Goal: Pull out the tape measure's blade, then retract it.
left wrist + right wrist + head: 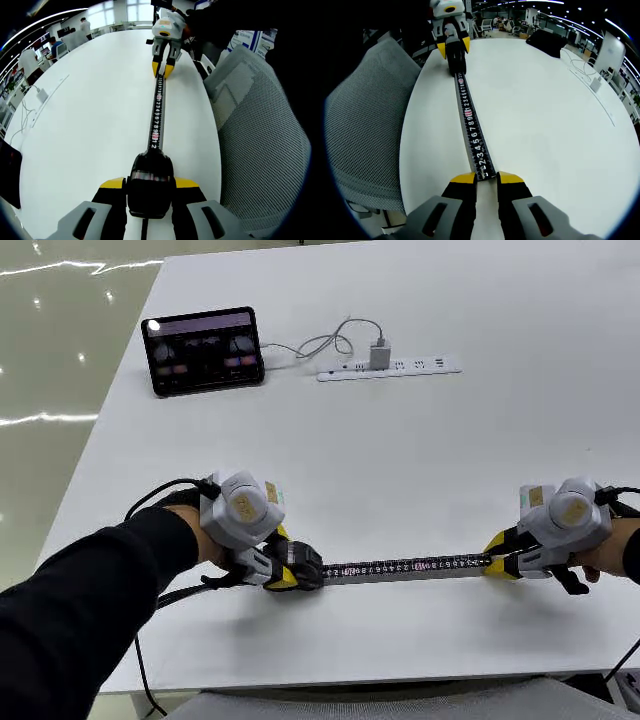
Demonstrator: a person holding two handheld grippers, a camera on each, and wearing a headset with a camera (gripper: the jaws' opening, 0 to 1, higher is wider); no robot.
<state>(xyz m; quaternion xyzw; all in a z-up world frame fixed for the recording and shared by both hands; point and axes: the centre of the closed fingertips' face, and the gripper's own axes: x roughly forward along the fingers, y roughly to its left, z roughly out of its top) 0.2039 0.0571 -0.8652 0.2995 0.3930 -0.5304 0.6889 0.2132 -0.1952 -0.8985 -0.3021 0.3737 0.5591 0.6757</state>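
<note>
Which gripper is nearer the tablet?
Left. The left gripper, clamping the tape case, sits below the tablet on the same side of the table; the right gripper, holding the end of the blade, is far across on the opposite side.

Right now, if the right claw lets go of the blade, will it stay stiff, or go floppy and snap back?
The blade runs straight from the case to the right claw, so it looks fairly stiff. Being thin and narrow, it would probably buckle if pushed endwise. Released, it may whip back toward the case in the left claw.
</note>
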